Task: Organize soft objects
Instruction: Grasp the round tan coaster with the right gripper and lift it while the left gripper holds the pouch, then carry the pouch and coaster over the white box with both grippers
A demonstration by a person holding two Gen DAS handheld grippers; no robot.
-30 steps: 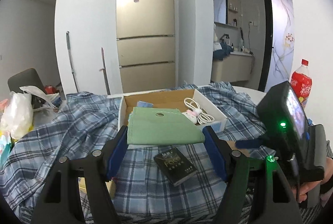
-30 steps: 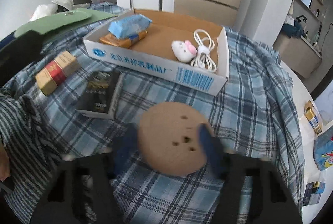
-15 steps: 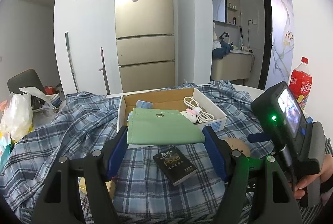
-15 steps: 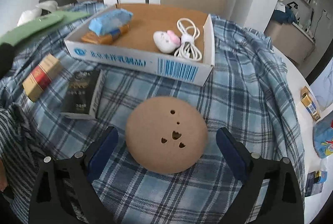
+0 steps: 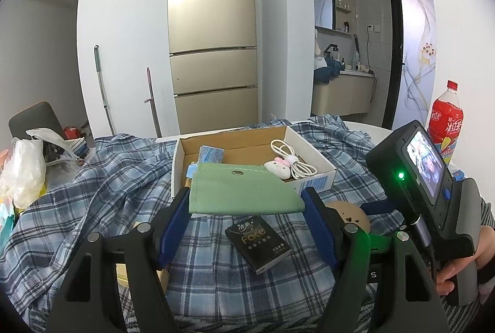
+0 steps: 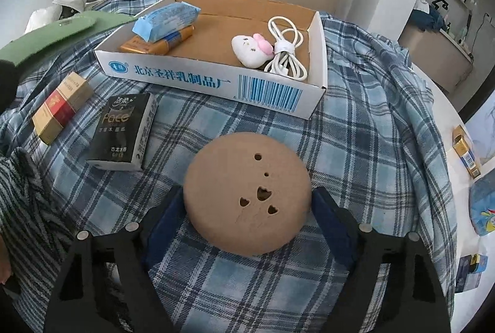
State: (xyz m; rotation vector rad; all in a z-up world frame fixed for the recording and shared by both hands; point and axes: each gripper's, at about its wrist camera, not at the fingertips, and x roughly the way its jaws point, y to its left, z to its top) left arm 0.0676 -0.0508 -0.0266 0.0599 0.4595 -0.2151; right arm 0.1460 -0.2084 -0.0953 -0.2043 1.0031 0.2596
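Left gripper [image 5: 247, 206] clamps a green pouch [image 5: 241, 189] (bound for the cardboard box [image 6: 216, 82]); right gripper [image 6: 247, 209] brackets a brown disc [image 6: 247, 193], contact unclear.

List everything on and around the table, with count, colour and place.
cardboard box: one, white outside, on the plaid cloth
tissue pack: one, blue, in the box, left end
orange packet: one, under the tissue pack
plush toy: one, white and pink, in the box
cable: one, white, coiled beside the toy
black tissue pack: one, on the cloth
red-gold carton: one, left of it
round pad: one, tan, between the right fingers
green pouch: one, held
bottle: one, red
fridge: one, gold
left gripper: shut on the pouch
right gripper: around the pad
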